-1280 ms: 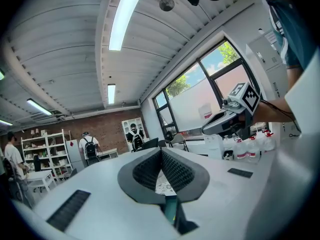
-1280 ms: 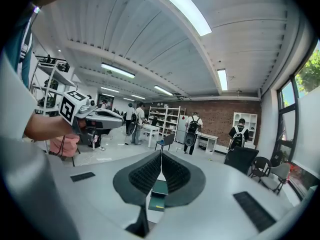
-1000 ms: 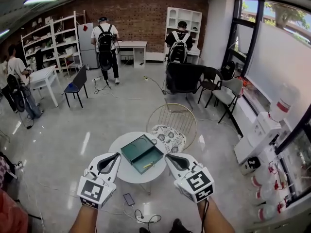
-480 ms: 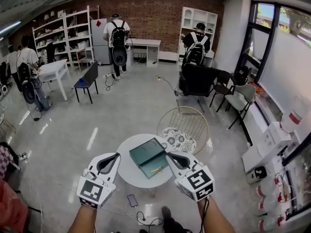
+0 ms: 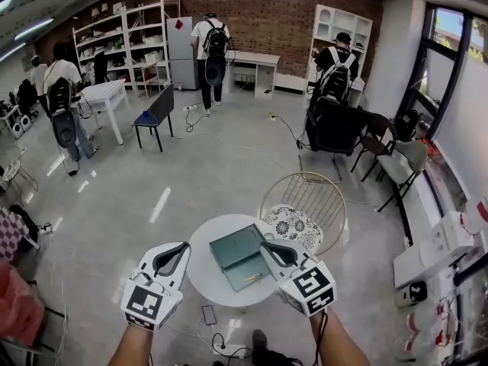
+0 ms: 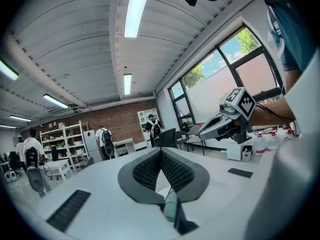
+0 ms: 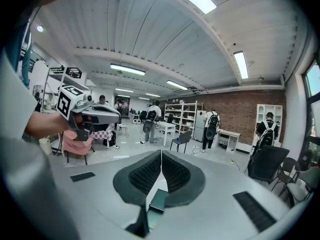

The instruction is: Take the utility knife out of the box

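A dark green box (image 5: pixel 242 255) lies open on the small round white table (image 5: pixel 207 280) below me. A yellow utility knife (image 5: pixel 254 278) rests in the box near its front right corner. My left gripper (image 5: pixel 183 246) hangs shut over the table's left edge, holding nothing. My right gripper (image 5: pixel 264 245) is shut too, its tips over the box's right side, well above it. Through the left gripper view (image 6: pixel 160 152) and the right gripper view (image 7: pixel 161 154) the pads meet, and a sliver of the green box (image 7: pixel 159 200) shows below the right jaws.
A wire chair with a patterned cushion (image 5: pixel 296 224) stands right behind the table. A phone (image 5: pixel 203 314) and cables (image 5: pixel 229 343) lie on the floor in front. Several people with backpacks (image 5: pixel 214 44) stand far off by shelves and desks. Black chairs (image 5: pixel 335 128) sit to the right.
My head view has shifted, so the table and box slid right and down in frame. Both grippers keep their pose and stay shut.
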Demonstrator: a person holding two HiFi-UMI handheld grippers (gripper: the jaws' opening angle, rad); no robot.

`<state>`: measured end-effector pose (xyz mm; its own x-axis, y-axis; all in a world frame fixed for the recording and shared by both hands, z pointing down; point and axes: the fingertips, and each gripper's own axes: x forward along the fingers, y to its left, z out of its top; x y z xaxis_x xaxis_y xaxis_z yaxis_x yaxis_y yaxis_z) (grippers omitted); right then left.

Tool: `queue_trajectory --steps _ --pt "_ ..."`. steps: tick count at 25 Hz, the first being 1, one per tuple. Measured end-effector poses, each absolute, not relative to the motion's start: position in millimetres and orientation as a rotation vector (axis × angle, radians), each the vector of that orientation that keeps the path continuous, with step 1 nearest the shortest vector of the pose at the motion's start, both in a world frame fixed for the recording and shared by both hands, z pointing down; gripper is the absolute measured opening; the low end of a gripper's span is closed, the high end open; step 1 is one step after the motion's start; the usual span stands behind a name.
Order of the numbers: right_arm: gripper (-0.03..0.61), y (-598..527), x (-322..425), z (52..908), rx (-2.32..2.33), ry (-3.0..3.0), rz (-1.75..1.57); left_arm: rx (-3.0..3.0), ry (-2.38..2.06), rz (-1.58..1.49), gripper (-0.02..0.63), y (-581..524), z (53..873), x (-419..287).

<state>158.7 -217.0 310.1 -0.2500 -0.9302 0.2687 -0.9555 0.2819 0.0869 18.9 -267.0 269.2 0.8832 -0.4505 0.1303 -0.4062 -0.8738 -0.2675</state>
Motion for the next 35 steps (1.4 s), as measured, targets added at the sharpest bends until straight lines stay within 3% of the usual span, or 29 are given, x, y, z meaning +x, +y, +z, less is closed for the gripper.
queue_trajectory --steps 15,35 --pt "0.037 -309 216 380 1.514 -2.365 0.235 -2.838 0.788 -0.373 0.018 -340 321 80" --pt "0.038 -377 209 556 1.174 -2.308 0.446 -2.924 0.931 -0.514 0.018 -392 437 65"
